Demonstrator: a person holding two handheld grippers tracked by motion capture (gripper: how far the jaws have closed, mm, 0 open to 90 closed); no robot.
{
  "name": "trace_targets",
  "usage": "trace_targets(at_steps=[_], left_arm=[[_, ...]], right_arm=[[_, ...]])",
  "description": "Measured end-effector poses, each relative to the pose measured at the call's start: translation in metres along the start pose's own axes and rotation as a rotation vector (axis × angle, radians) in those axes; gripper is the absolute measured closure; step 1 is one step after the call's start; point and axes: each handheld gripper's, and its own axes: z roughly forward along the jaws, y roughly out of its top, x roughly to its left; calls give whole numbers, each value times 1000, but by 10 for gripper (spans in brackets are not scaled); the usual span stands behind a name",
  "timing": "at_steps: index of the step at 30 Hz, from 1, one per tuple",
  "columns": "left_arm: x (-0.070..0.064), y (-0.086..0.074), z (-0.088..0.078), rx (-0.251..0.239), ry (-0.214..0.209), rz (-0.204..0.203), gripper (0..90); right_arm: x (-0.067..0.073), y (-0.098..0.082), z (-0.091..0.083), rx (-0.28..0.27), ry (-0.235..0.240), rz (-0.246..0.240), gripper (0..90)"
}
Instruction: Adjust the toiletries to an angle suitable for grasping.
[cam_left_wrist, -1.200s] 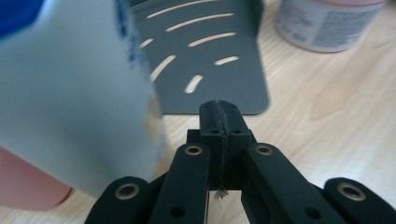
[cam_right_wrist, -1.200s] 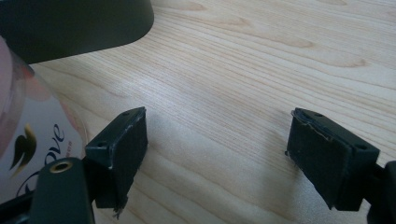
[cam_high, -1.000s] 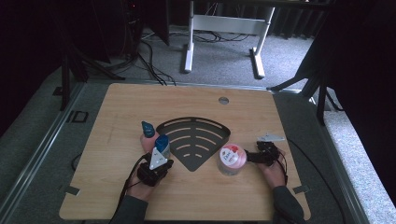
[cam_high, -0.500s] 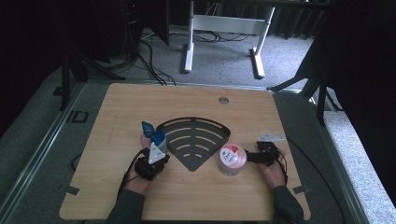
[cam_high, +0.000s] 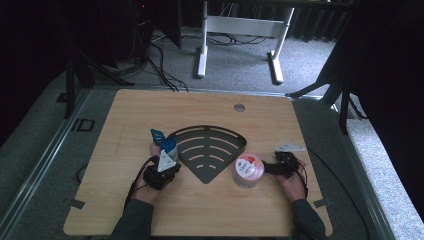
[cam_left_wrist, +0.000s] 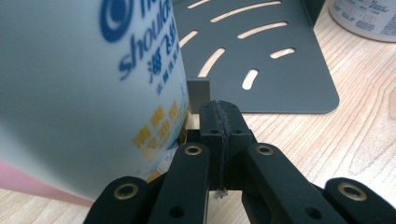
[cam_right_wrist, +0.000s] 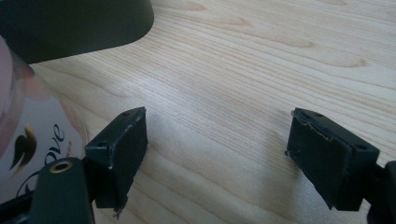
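A white bottle (cam_high: 168, 146) with blue lettering and a blue cap stands at the left edge of the dark slotted fan-shaped plate (cam_high: 207, 150). In the left gripper view the bottle (cam_left_wrist: 93, 93) looms close on the left. My left gripper (cam_left_wrist: 218, 116) is shut beside it, its jaws pressed together with nothing between them. In the high view the left gripper (cam_high: 170, 167) sits just below the bottle. A pink-lidded jar (cam_high: 246, 170) stands right of the plate. My right gripper (cam_high: 265, 169) points at it; its jaws (cam_right_wrist: 224, 149) stand open, empty, beside the jar (cam_right_wrist: 28, 130).
The wooden table (cam_high: 210, 215) has bare room toward its near edge and at the back, where a round cable hole (cam_high: 239, 107) sits. Something pink (cam_left_wrist: 28, 186) lies low beside the bottle. A white desk frame (cam_high: 240, 30) stands beyond the table.
My left gripper has shifted slightly beside the bottle, still shut. The right gripper, the jar and the plate have not moved.
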Motion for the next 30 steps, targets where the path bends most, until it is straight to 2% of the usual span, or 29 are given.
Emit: trace_targets(at_steps=[5, 13, 14, 15, 16, 18, 21, 24, 27, 30], left_arm=[[-8, -3, 1, 12, -33, 17, 827], [-17, -5, 13, 47, -93, -3, 704], [-17, -5, 14, 53, -97, 0, 694], [-17, -5, 15, 57, -101, 1, 681], [-18, -5, 17, 64, -105, -2, 671], [-18, -5, 19, 69, -108, -7, 661], [-19, -6, 21, 76, -119, -13, 645], [-21, -6, 24, 78, -130, -20, 640], [-24, -5, 25, 81, -137, -23, 638], [-26, -5, 27, 84, -144, -19, 638]], right_arm=[[0, 0, 0, 1, 1, 0, 200], [0, 0, 0, 0, -3, 5, 216], [0, 0, -1, -2, -9, 10, 263], [1, -1, -3, -6, -18, 18, 395], [1, -1, -5, -12, -24, 19, 483], [1, -2, -7, -17, -15, 10, 587], [3, 0, -10, -24, 13, 18, 656], [6, 2, -15, -56, 48, 19, 725], [8, 4, -20, -72, 98, 16, 819], [10, 4, -23, -87, 153, 11, 868]])
